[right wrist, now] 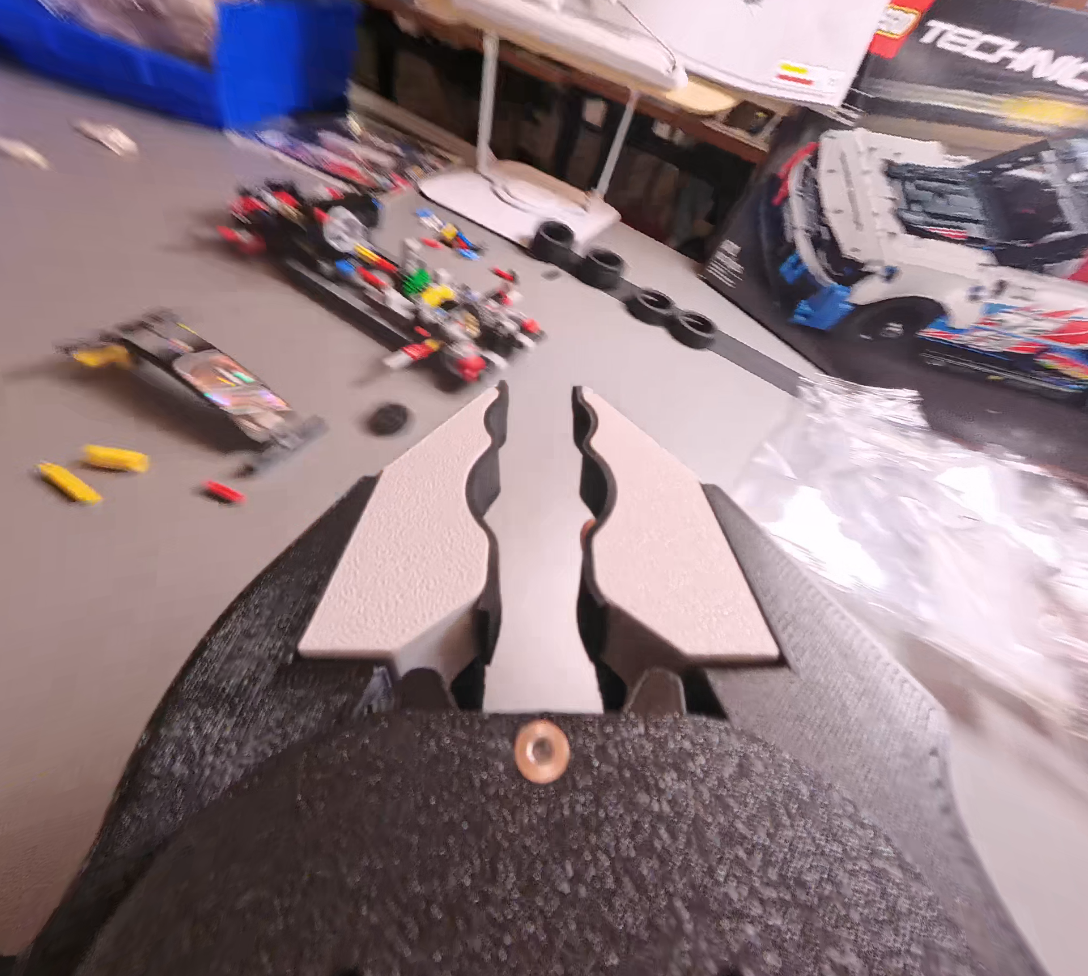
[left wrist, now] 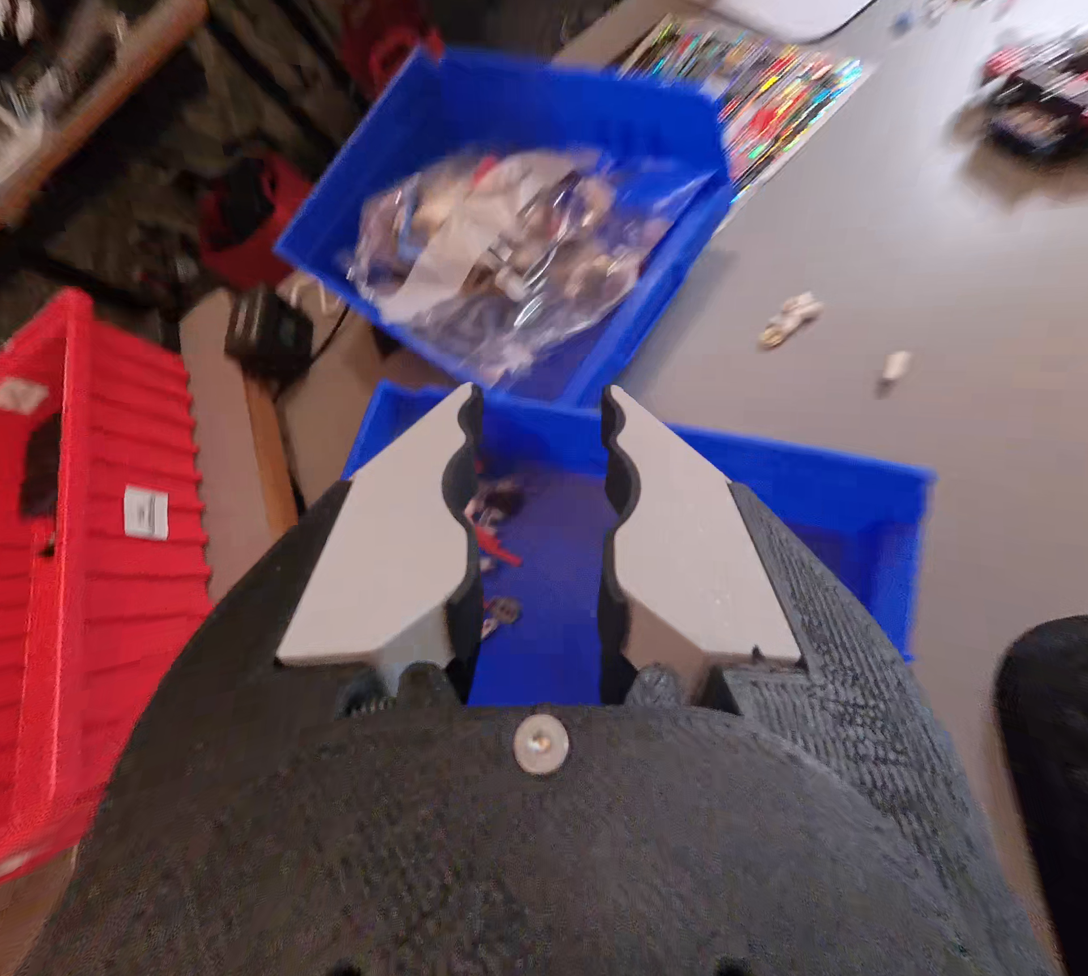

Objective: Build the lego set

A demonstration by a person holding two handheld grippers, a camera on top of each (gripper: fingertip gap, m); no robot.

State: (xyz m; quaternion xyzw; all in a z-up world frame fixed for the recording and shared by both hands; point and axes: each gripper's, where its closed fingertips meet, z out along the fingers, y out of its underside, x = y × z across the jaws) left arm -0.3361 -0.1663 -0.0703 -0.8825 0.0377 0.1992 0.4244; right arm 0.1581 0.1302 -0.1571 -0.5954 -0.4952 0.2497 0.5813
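Observation:
My left gripper is open and empty above a near blue bin that holds a few small loose lego parts. A second blue bin beyond it holds clear plastic bags of parts. My right gripper is open and empty, low over the grey table. Ahead of it lies the partly built lego car chassis, with a black body panel to its left. Yellow pieces and a red pin lie loose at the left.
Several black tyres stand in a row by the set's box. An instruction sheet on a white stand is at the back. Crinkled clear plastic lies at my right. A red crate sits beside the table. A sticker sheet lies past the bins. Spacing between my two grippers at the tips: around 60 centimeters. It is some 12 centimeters from my right tips to the red pin.

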